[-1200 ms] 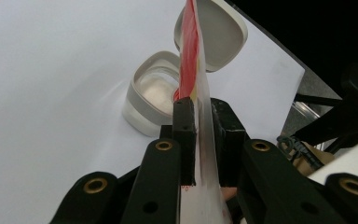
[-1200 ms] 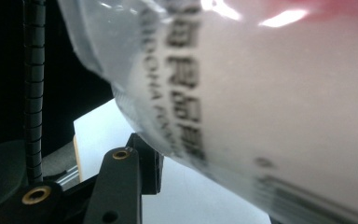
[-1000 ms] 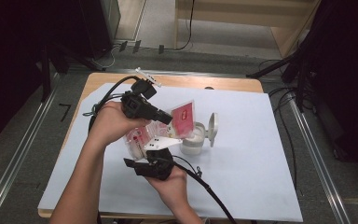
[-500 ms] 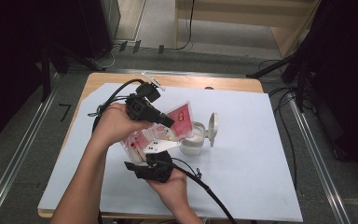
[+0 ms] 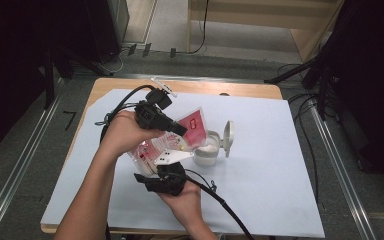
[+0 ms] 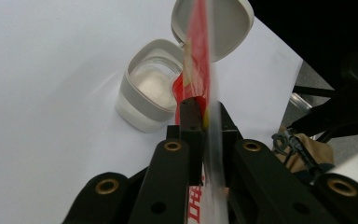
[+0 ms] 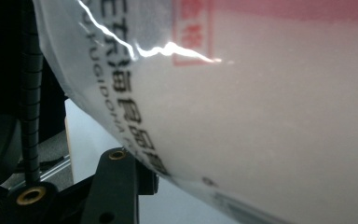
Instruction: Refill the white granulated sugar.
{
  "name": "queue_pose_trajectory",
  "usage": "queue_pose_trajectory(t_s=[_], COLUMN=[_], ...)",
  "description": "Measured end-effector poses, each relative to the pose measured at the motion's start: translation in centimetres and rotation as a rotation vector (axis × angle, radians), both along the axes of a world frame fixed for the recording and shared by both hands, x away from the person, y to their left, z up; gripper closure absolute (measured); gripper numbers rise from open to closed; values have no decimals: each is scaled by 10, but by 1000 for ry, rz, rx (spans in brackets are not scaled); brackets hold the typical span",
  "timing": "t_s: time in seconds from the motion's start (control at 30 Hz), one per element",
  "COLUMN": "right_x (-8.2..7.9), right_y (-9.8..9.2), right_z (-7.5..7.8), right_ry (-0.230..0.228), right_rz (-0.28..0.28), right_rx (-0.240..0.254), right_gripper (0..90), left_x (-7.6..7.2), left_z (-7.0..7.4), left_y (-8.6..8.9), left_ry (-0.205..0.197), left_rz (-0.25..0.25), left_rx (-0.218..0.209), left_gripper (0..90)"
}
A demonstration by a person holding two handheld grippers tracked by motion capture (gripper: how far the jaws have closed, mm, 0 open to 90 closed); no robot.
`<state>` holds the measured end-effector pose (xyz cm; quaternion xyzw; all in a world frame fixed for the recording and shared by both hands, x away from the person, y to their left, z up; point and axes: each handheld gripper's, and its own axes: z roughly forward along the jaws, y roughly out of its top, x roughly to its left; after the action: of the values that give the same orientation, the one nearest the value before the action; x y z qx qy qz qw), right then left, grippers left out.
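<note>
A clear and red bag point(image 5: 192, 125) of white powder hangs tilted between both grippers, its red top corner over a small open jar point(image 5: 206, 152). My left gripper point(image 5: 182, 132) is shut on the bag's upper edge; its jaws have just been closing on the flat film point(image 6: 198, 56). Just beyond the jaws stands the jar point(image 6: 151, 88), white powder inside, with its flip lid point(image 6: 228, 23) swung back. My right gripper point(image 5: 162, 162) grips the bag's bulging lower part from below. The printed film point(image 7: 261, 116) presses against one finger point(image 7: 121, 177).
A white sheet point(image 5: 280, 175) covers the wooden table point(image 5: 230, 89). A small white object point(image 5: 162, 86) lies at the table's far edge. Gripper cables trail off to the left point(image 5: 112, 117) and towards the front edge point(image 5: 225, 205). Metal rails run along both sides.
</note>
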<state>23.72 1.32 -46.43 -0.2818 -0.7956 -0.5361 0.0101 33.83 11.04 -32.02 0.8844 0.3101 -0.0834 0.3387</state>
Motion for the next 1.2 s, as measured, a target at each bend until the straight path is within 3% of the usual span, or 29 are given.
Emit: queue_pose_trajectory(t_s=[0.3,0.5,0.8,0.97,1.2], right_x=[5,9,11,13,15], right_y=[-6,-11,-20,-23,-28], right_z=[0,0,0,0,2], right_ry=[-10,18,-13,-8,-8], right_rz=[-25,-46,-75,-104,-80], right_rx=[7,39,22,16,19], right_gripper=[555,513,510,508,501], left_x=[-3,-6,-6,-6,-5], left_z=[8,12,17,19,20], left_y=[13,19,28,32,37], left_ry=[-11,-31,-38,-44,-44], left_rz=[28,30,35,49,56], left_rx=[-47,-62,-75,-93,-119], left_gripper=[898,898,897,899,900])
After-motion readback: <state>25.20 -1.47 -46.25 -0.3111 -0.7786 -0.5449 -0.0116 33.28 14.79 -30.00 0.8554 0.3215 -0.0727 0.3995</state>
